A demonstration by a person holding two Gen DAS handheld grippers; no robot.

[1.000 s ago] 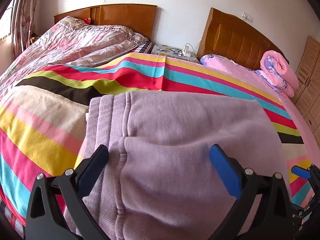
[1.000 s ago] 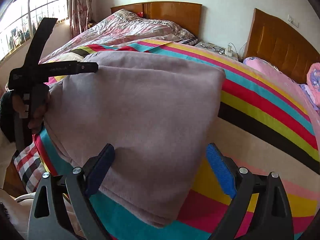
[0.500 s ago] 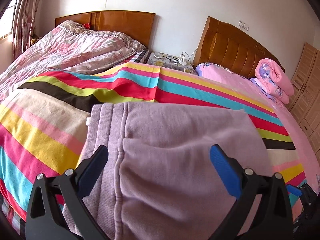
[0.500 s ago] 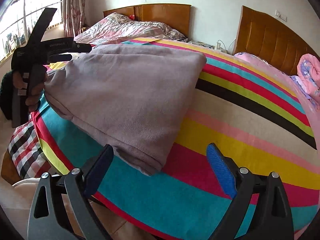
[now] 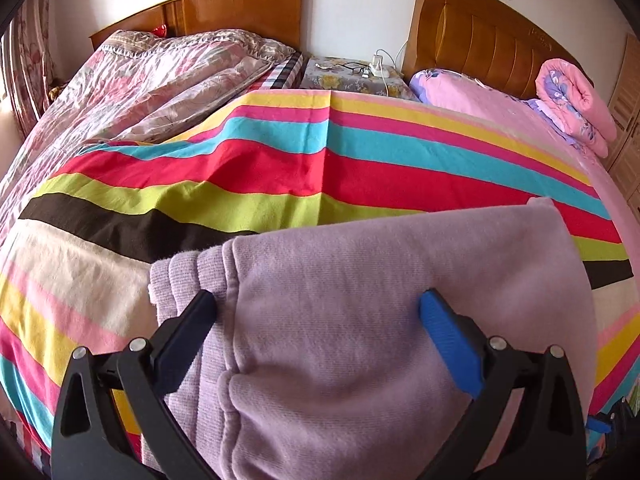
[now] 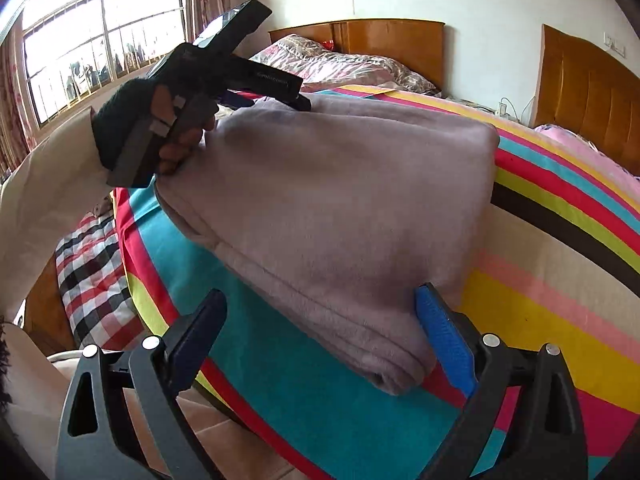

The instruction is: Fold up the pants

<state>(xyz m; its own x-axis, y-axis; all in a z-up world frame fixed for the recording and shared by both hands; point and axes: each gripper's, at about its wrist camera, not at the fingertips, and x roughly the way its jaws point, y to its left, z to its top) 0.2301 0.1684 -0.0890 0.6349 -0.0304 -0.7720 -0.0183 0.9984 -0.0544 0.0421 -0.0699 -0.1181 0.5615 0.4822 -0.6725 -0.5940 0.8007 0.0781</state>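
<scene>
The lilac pants [image 5: 360,320] lie folded into a thick rectangle on the striped blanket [image 5: 280,168] near the bed's front edge. They also show in the right wrist view [image 6: 340,208]. My left gripper [image 5: 316,320] is open just above the waistband end, empty. In the right wrist view the left gripper [image 6: 296,102] hovers over the pants' far left corner. My right gripper [image 6: 320,316] is open and empty at the folded stack's near edge, its blue finger [image 6: 440,332] beside the near corner.
A second bed with a floral quilt [image 5: 140,80] lies at the back left. A nightstand [image 5: 352,76] with glasses and a charger stands between the headboards. A rolled pink quilt [image 5: 572,104] lies at the right. A checkered mattress edge [image 6: 88,272] and floor show below.
Both grippers have pulled back from the folded pants. The right gripper has moved in again toward the stack's near edge; the left gripper has risen over the waistband end.
</scene>
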